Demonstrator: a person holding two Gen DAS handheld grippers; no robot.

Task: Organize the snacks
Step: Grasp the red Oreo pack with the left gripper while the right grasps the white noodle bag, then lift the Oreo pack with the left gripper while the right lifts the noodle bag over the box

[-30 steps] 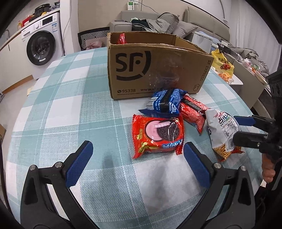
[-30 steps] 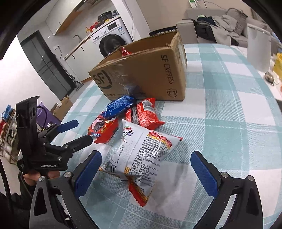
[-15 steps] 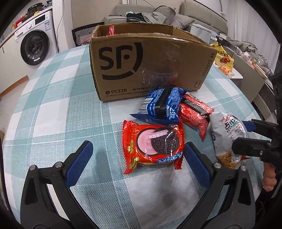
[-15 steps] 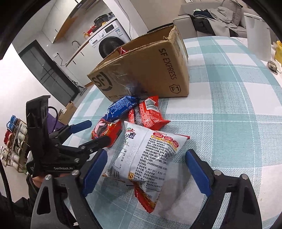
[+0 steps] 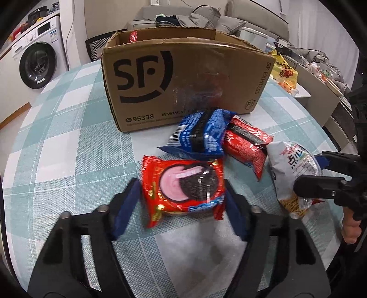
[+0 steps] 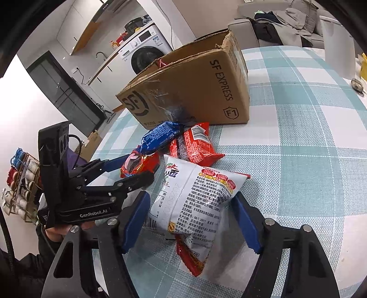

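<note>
A red Oreo pack [image 5: 183, 185] lies on the checked tablecloth between the fingers of my left gripper [image 5: 181, 190], whose jaws have closed in to the pack's two sides. A white noodle-snack bag [image 6: 195, 201] lies between the fingers of my right gripper [image 6: 190, 206], whose pads touch its sides. A blue Oreo pack [image 5: 201, 133] and a red snack pack [image 5: 247, 144] lie behind, against the open SF cardboard box [image 5: 183, 78]. A red pack [image 5: 133, 36] shows inside the box.
The round table [image 5: 68, 142] has a teal checked cloth. A washing machine [image 5: 39, 62] stands at the far left, a sofa [image 5: 206, 18] behind the box. A yellow bag [image 5: 284, 71] lies off the table at the right.
Both grippers moved forward and down over their packs and their jaws narrowed from wide open to the packs' sides.
</note>
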